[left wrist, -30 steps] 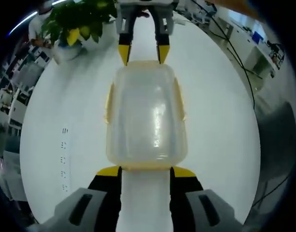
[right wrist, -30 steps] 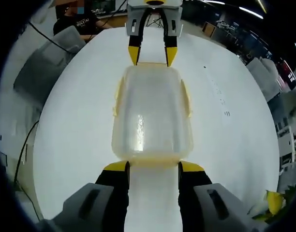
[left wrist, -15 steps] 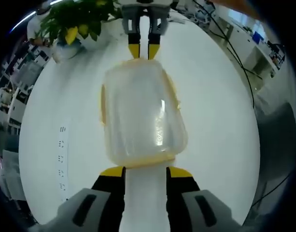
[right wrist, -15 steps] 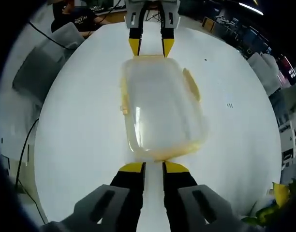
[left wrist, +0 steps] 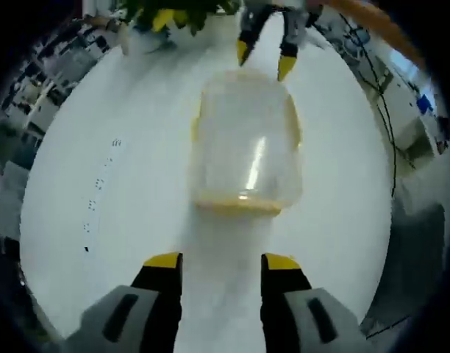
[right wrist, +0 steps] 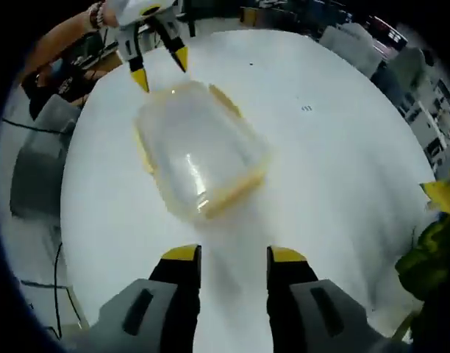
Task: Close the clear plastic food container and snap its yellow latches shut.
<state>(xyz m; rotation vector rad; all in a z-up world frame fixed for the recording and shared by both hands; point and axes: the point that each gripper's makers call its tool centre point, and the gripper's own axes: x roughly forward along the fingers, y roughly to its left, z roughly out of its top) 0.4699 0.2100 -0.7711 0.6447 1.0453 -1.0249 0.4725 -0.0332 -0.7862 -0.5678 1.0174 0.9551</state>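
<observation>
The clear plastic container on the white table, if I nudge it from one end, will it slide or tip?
The clear plastic container looks empty, so probably light. It sits low and wide on the smooth white table, so it should slide or swivel rather than tip. Its thin walls may flex slightly.

Closed container (left wrist: 245, 143) lies between both gaping grippers, untouched.

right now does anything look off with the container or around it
Nothing stands out. The clear plastic food container sits flat on the white table with its lid on, no spill or crack visible. Both tongs are open and clear of it.
</observation>
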